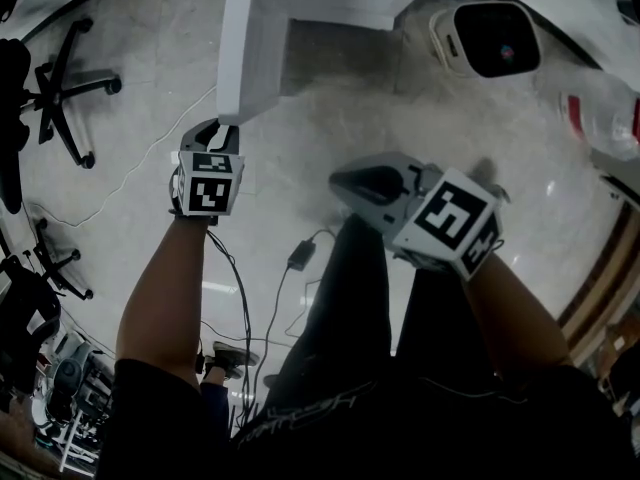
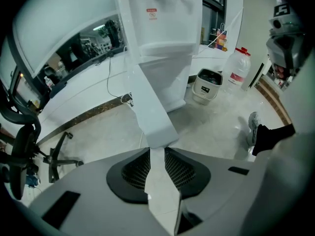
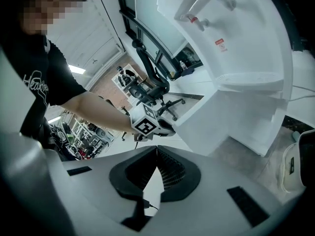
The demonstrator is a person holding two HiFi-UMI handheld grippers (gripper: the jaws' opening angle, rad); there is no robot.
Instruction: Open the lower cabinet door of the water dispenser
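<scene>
The white water dispenser (image 2: 165, 33) stands on the floor with its lower cabinet door (image 1: 232, 58) swung out toward me, and the dark inside of the cabinet (image 1: 335, 58) shows. My left gripper (image 1: 215, 136) points steeply down, shut on the door's free edge. In the left gripper view that edge (image 2: 152, 112) runs straight between the jaws (image 2: 156, 150). My right gripper (image 1: 362, 182) hangs to the right above my legs, apart from the door, shut with nothing in it. The right gripper view shows the dispenser (image 3: 236, 48), the door (image 3: 211, 117) and the left gripper (image 3: 165, 128) from the side.
A white bin (image 1: 488, 36) and a large water bottle (image 1: 600, 113) stand right of the dispenser. Office chairs (image 1: 70, 88) are at the left. Cables and a charger (image 1: 298, 256) lie on the floor near my legs. A wall edge runs at the far right.
</scene>
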